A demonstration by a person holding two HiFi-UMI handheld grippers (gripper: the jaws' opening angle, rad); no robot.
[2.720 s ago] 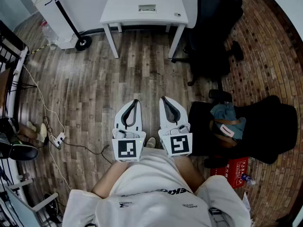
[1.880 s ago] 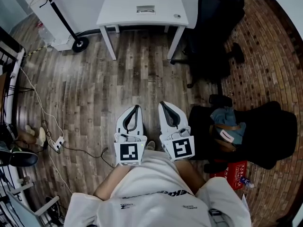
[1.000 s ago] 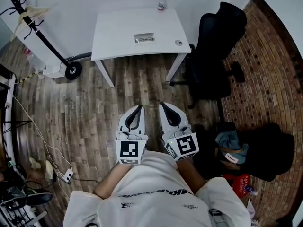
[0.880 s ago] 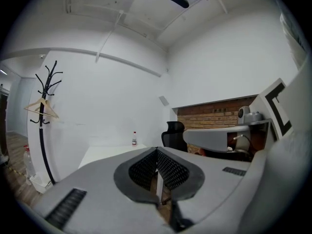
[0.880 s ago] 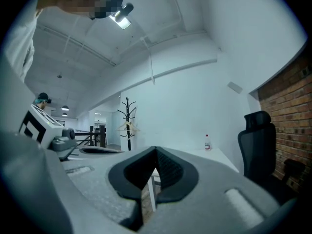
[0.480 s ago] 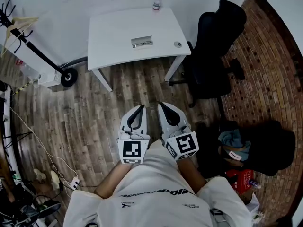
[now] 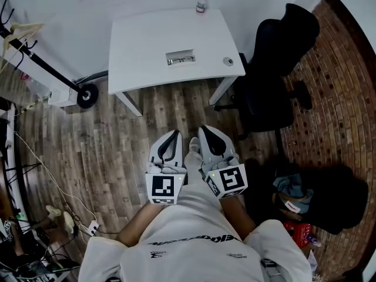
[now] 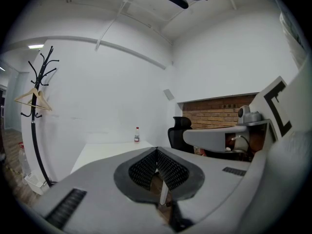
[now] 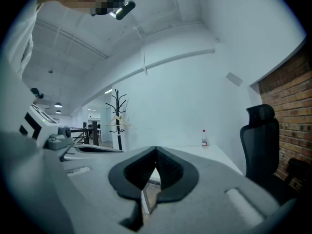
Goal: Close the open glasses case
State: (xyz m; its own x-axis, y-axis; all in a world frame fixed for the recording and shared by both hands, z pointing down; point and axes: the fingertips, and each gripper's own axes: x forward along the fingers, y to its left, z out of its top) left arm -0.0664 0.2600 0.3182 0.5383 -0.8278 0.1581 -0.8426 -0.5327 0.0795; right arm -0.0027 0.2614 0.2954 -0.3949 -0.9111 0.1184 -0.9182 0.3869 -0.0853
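Left tongs, right tongs pinched together — one glasses case.

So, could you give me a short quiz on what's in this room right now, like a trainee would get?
1. True or false: the small grey open glasses case lies on the white rectangular table.
2. The clear red-capped bottle stands at the table's: A far edge, B near edge, C centre.
3. Fill in: the jaws of the left gripper and right gripper are both ____ and hold nothing.
Key: 1 true; 2 A; 3 shut.
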